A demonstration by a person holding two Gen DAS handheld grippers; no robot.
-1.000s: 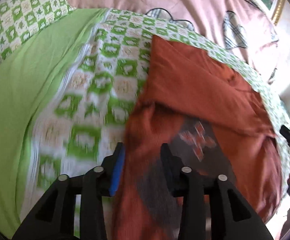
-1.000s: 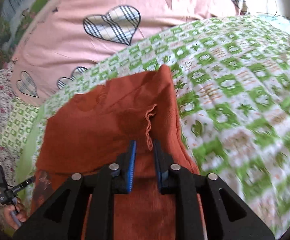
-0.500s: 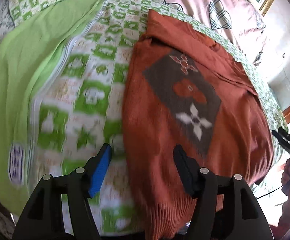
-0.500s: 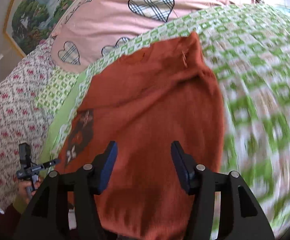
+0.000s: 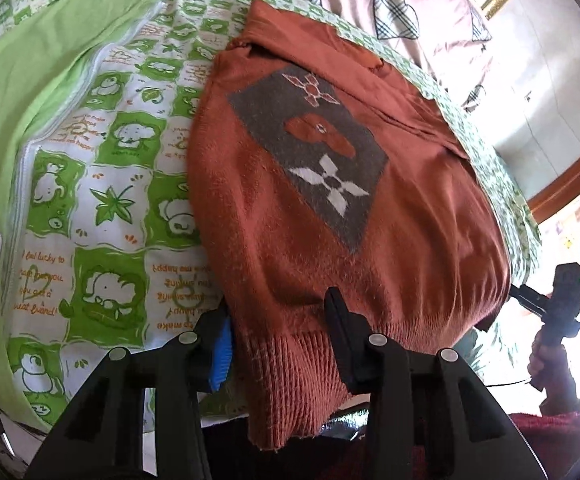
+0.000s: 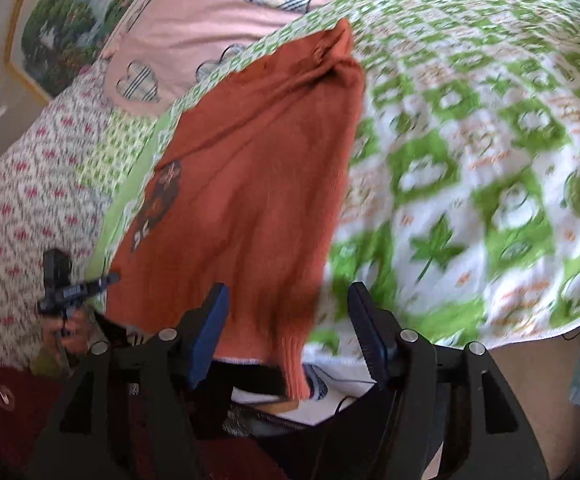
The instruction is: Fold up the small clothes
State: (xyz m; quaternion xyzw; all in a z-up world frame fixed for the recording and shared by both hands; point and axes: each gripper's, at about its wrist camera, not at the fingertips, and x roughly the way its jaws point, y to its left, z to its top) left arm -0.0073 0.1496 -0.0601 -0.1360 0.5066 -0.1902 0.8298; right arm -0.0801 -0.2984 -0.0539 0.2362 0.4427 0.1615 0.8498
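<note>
Roughly: rust sweater (image 5: 330,208) flat on checked bedspread (image 5: 101,184), hem hanging off edge. Left gripper (image 5: 277,332) closing around the hem; right gripper (image 6: 285,320) opening, hem corner between jaws.

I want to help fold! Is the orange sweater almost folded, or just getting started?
Partway. Done: the sweater lies flat on the green checked blanket, its sleeves apparently folded in. In hand: the left gripper is closing around the ribbed hem, while the right gripper is opening at the hem's other corner. Left: probably folding the hem up toward the collar.
</note>
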